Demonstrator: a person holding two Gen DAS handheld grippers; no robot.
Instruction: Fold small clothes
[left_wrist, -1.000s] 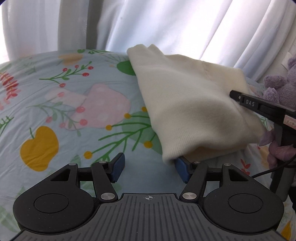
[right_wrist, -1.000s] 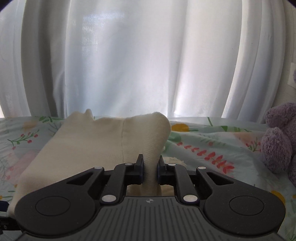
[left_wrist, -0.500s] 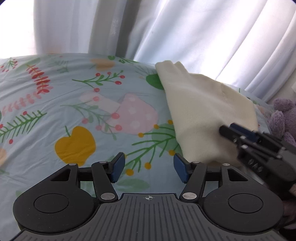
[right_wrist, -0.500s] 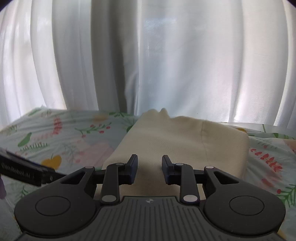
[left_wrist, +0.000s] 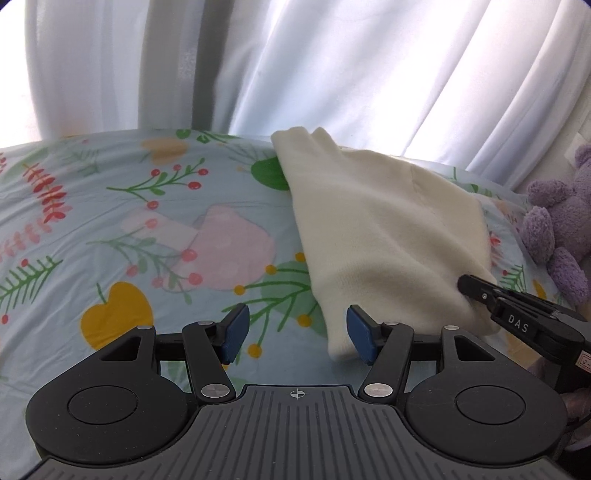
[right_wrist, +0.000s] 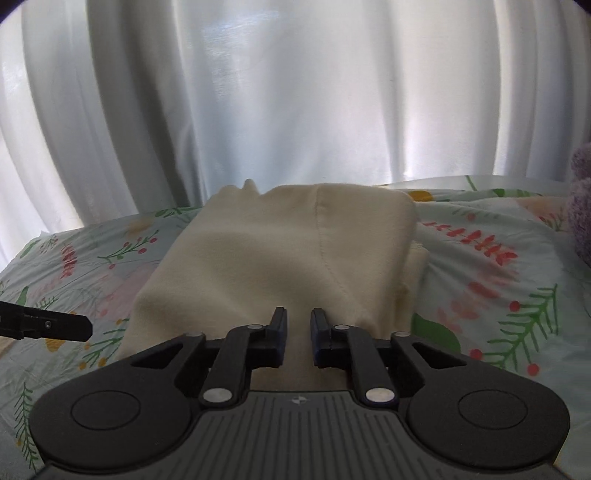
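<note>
I held the left gripper (left_wrist: 295, 332) tilted down over the floral bedsheet (left_wrist: 110, 229), jaws apart, one blue pad (left_wrist: 360, 338) against the near corner of the folded cream garment (left_wrist: 380, 236). The garment lay toward the bed's far edge. The right gripper (right_wrist: 299, 332) was drawn together at its near edge.

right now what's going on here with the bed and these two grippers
A person is folding a cream garment on a floral bedsheet, using a handheld gripper in each hand. The garment already lies folded into a compact shape. The right gripper is shut, its tips at the garment's near edge; whether it pinches fabric is unclear. The left gripper is open over the sheet, holding nothing, with the garment's near corner by one pad. A purple plush toy sits off to the side.
</note>
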